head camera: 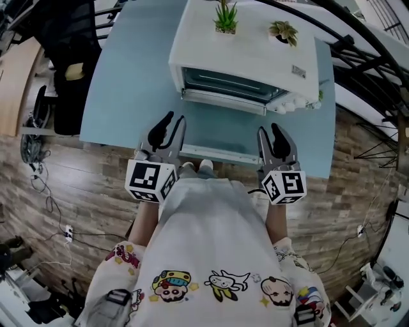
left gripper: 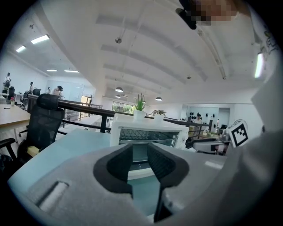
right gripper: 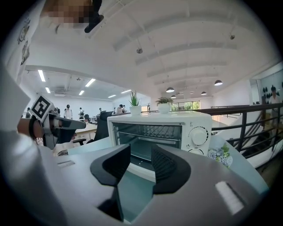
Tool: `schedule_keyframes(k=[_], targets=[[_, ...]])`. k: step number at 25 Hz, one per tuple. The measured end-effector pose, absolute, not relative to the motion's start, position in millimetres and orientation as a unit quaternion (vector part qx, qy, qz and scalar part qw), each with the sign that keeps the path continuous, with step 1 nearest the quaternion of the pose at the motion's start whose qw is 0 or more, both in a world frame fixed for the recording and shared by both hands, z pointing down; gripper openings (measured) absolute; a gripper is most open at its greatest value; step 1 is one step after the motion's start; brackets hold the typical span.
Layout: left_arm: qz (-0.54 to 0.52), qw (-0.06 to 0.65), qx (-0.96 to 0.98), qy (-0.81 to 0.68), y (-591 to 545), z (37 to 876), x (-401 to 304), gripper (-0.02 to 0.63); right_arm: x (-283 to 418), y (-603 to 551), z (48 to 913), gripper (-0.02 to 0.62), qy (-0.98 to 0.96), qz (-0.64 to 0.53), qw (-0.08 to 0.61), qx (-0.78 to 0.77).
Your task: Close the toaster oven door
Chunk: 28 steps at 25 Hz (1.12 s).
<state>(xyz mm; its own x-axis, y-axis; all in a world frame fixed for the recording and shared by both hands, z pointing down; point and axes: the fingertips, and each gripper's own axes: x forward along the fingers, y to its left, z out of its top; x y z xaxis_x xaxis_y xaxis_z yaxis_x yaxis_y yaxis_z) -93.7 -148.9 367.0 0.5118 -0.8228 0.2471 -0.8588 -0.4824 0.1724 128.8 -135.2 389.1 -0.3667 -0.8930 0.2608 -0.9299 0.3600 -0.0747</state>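
My left hand-held gripper [head camera: 172, 125] and right hand-held gripper [head camera: 271, 133] are released and empty, at the near edge of the surface [head camera: 128, 83], before the open toaster oven door [head camera: 217, 131].

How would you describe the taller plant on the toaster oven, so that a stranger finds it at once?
On the pale blue table stands a white toaster oven, door open. Two potted plants sit on its top; the taller plant, farther from the knobs, has upright spiky leaves, while its neighbour is low and spreading.
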Motion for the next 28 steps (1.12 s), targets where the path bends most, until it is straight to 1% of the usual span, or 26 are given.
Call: schedule_keyframes(k=[11, 28], targets=[[0.079, 0.139, 0.886, -0.436, -150, 368, -91, 0.098, 125, -109, 389, 0.143, -0.784, 0.117, 0.084, 0.604], [0.113, 0.162, 0.881, -0.429, -115, 402, -90, 0.098, 108, -92, 406, 0.141, -0.801, 0.131, 0.092, 0.577]])
